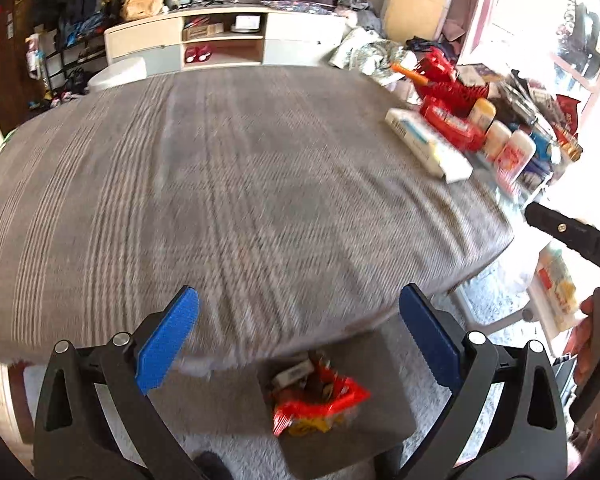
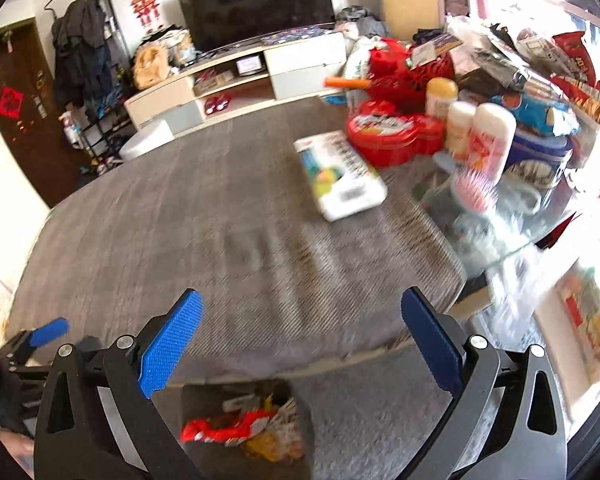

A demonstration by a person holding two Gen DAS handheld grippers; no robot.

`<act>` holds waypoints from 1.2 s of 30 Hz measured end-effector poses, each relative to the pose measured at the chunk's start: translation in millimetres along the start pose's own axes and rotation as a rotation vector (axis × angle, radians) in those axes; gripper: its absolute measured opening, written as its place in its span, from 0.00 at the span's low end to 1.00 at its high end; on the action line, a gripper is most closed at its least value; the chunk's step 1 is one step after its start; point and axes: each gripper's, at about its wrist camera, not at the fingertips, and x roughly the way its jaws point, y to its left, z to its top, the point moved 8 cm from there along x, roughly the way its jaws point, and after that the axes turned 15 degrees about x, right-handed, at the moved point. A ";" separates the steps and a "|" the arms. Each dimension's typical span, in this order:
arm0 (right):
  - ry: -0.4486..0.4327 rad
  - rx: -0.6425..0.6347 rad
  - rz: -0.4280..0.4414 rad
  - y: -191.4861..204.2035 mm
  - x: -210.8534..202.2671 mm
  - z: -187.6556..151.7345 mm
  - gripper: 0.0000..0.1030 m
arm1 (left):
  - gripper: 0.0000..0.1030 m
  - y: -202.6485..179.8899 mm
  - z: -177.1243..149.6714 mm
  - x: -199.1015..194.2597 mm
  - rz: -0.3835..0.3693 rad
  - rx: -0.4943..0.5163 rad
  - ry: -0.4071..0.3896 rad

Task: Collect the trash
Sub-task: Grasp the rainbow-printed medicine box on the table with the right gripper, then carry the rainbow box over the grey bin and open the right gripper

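Both empty and spread wide, left gripper [image 1: 298, 322] and right gripper [image 2: 302, 326], above the grey cloth-covered table [image 1: 236, 184], with red-and-yellow wrapper trash [image 1: 320, 404] binned at bottom centre.

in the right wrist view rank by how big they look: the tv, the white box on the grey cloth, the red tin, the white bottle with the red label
1. tv
2. white box
3. red tin, close to the box, unsure
4. white bottle
The tv is farthest, so apparent size only.
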 end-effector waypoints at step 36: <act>0.076 -0.183 -0.060 4.2 173.8 66.2 0.73 | 0.92 -73.3 73.7 102.9 -0.155 0.143 0.031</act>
